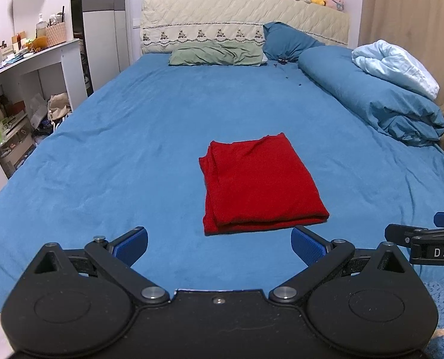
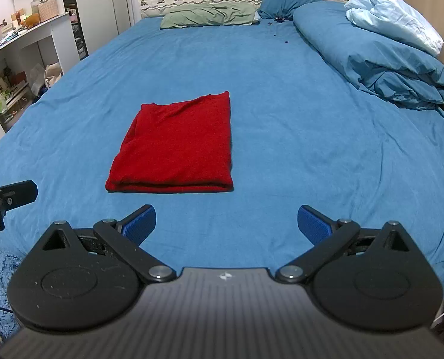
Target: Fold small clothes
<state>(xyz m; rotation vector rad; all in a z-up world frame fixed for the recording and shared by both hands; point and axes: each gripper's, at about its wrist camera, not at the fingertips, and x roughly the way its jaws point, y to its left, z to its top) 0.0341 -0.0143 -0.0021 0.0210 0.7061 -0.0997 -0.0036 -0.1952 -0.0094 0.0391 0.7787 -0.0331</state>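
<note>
Seemingly the red garment (image 1: 260, 182) is lying fully folded on the bed (image 1: 132, 137), at twelve o'clock. Both left tongs (image 1: 219, 243) and right tongs (image 2: 226, 224) are hanging spread and empty; nothing seems left.

Blue bed (image 1: 132, 137), folded red garment (image 1: 257, 182), pillows (image 1: 219, 53), duvet (image 1: 371, 89)

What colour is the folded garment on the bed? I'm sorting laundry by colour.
Solid red, no visible pattern. The folded garment shows best in the right wrist view, lying on the blue bed sheet.

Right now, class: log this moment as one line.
cloth: folded, on bed | left gripper: open, empty | right gripper: open, empty
</note>
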